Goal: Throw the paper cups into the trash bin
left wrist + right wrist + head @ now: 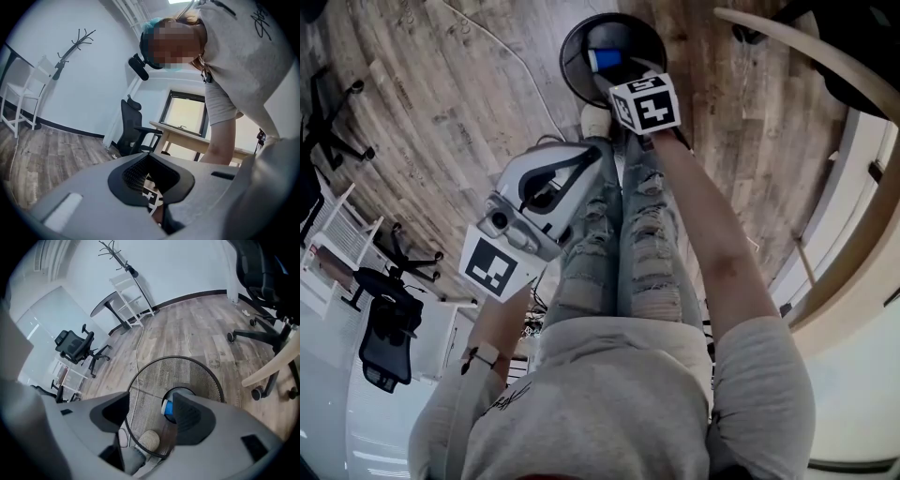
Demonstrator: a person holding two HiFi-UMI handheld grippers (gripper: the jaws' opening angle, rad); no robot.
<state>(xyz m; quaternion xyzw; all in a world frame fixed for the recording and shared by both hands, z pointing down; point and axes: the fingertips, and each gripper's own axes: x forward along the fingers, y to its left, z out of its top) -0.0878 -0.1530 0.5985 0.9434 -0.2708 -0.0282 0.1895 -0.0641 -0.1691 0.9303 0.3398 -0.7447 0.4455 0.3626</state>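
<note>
Head view: my right hand-held gripper (643, 103) hangs over the far trash bin (572, 58), with a blue paper cup (605, 59) inside it. Left gripper view: my left hand-held gripper (150, 174) is clenched and empty. Right gripper view: the jaws are released above the bin.

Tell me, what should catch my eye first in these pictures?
The black mesh bin stands on the wood floor right by the person's shoe, with a blue cup lying at its bottom. The right gripper hangs straight over it, its fingers apart with nothing between them.
</note>
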